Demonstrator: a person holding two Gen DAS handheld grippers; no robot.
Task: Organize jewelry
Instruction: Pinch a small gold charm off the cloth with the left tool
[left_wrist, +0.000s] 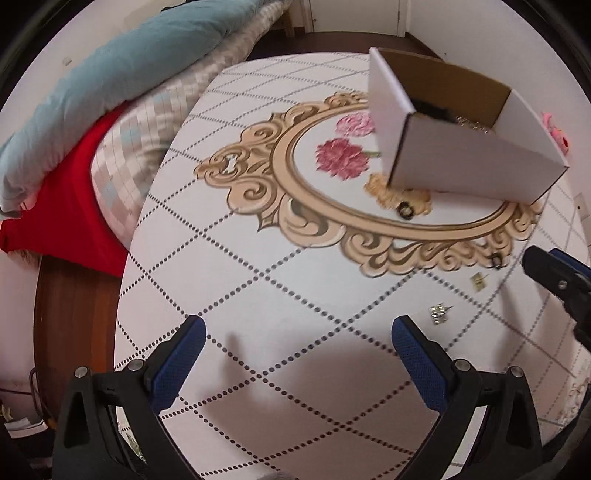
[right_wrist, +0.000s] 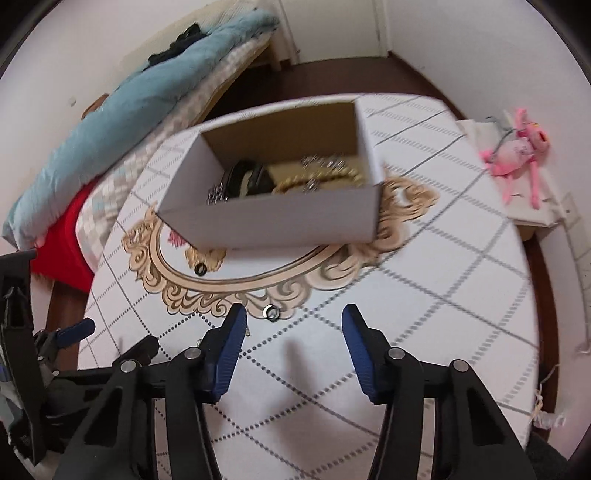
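White walls (right_wrist: 424, 37); dark floor (right_wrist: 332, 74), bed (right_wrist: 110, 122), patterned table (right_wrist: 443, 258)

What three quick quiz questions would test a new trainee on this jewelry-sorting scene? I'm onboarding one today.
1. True or false: the white cardboard box already holds some jewelry.
2. Which gripper has its jaws wider apart: left gripper or right gripper?
3. Multiple choice: the small ring nearest the right gripper lies A) inside the box, B) on the tablecloth, C) between closed pads.

Key
1. True: chains and dark pieces show inside.
2. Left; both are empty.
3. B, in front of the open jaws, at the edge of the gold scroll print.
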